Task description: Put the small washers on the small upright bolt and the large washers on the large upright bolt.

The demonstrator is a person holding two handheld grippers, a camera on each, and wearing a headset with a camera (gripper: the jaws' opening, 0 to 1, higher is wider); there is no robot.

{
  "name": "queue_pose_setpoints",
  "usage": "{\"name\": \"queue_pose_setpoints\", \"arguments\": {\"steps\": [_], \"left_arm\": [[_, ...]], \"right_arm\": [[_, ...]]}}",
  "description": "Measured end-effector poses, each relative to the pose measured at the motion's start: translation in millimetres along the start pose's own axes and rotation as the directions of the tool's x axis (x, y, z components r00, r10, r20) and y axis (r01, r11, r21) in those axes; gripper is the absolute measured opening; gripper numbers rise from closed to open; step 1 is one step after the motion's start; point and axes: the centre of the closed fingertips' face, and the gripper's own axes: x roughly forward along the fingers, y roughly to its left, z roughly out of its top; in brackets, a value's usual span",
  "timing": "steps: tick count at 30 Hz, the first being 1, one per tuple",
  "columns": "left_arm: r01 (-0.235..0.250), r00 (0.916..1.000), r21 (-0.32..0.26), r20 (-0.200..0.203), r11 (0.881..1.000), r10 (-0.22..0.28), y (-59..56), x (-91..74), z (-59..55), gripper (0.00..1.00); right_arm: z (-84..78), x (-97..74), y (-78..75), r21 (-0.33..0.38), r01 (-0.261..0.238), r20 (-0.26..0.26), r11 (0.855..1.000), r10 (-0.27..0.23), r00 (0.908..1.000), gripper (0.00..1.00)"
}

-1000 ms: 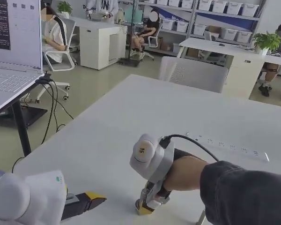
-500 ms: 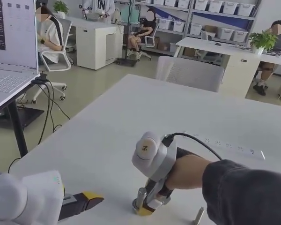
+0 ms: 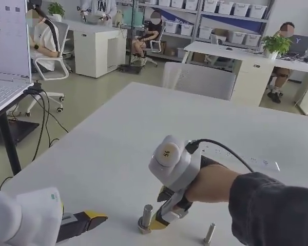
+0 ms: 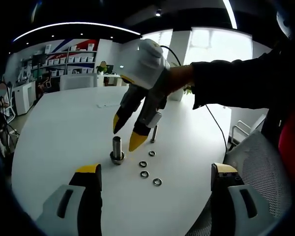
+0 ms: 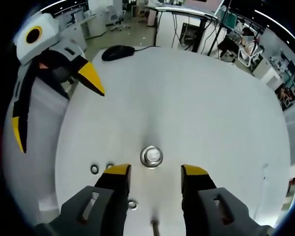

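My right claw (image 3: 156, 223) hung over the big bolt (image 4: 117, 150), which stood upright on the white surface (image 3: 108, 148). Its yellow-tipped jaws were a moderate way apart and held nothing, and the bolt's top lay just ahead of them in the right gripper view. The small bolt (image 4: 153, 133) stood near the big bolt, on the side away from my left claw (image 4: 156, 169). Four washers (image 4: 144, 174) lay loose on the surface just beside the big bolt, threaded on neither bolt. My left claw sat near the big bolt with its jaws wide and empty. A round label (image 3: 168, 155) on the right claw's housing carried two digits. The first was a 5; the second I could not read.
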Motion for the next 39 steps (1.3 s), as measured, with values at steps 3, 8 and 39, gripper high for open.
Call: {"name": "queue_pose_setpoints", "arguments": {"steps": [3,8,39], "left_arm": [[0.002,1.0000,0.002,0.000,1.000,-0.002,-1.0,0.5,0.9,0.92],[0.006,1.0000,0.006,-0.003,1.000,-0.006,-2.7,1.0,1.2,0.92],[0.030,0.9995,0.030,-0.013,0.999,-0.030,-10.7,5.3,5.6,0.92]], "right_arm": [[-1.4,-6.8,1.2,0.005,0.013,0.015,1.000,-0.013,0.9998,0.44],[0.1,-18.8,4.7,0.015,0.038,0.054,0.999,-0.038,0.9978,0.45],[-40.0,-67.9,37.1,0.100,0.113,0.130,0.988,-0.126,0.9834,0.45]]}}
